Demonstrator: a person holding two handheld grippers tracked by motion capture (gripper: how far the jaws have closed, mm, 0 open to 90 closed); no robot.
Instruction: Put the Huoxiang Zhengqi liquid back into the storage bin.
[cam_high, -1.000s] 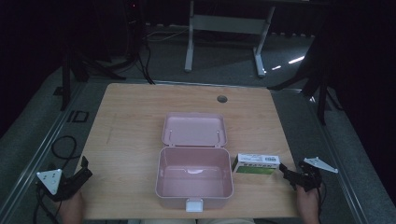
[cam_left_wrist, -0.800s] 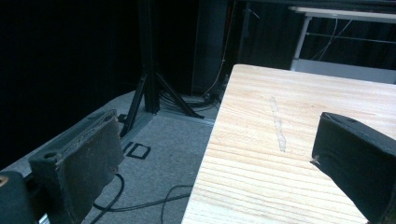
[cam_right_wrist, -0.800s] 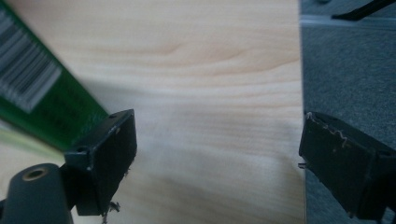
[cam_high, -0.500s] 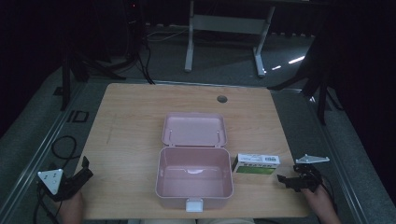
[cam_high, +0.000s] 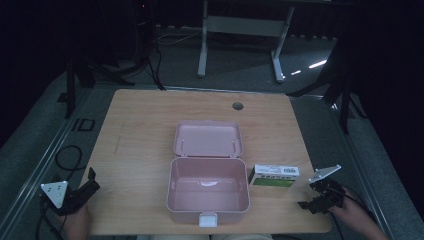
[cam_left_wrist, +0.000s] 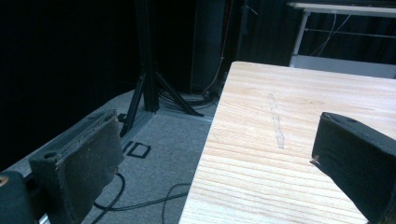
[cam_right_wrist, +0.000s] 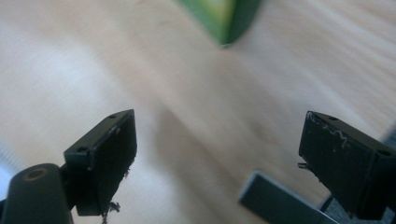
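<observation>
**Both grippers wide open, carton beside the pink box**

Landmark: pink box, near-centre of the wooden table. Lid flipped back flat behind it, hinged on the far edge. Inside of the box looks bare apart from a pale glint on the floor; can't tell what that is. White latch tab on the near wall.

Green-and-white carton lies on its long side just right of the pink box, very close to the right wall; can't tell whether they touch. Nothing grips it.

Right gripper: right of the carton, near the table's near-right corner, low over the wood. Jaws spread wide, nothing between them. In the right gripper view there is bare wood in the gap, and a blurred corner of the carton sits at the top edge, well clear of the jaws. Grey plate up top, hand behind it at the table edge.

Left gripper: well left of the pink box, at the table's near-left corner. Jaws also wide, holding nothing. Left gripper view: one jaw hangs over the floor off the table edge, the other over the wood.
</observation>
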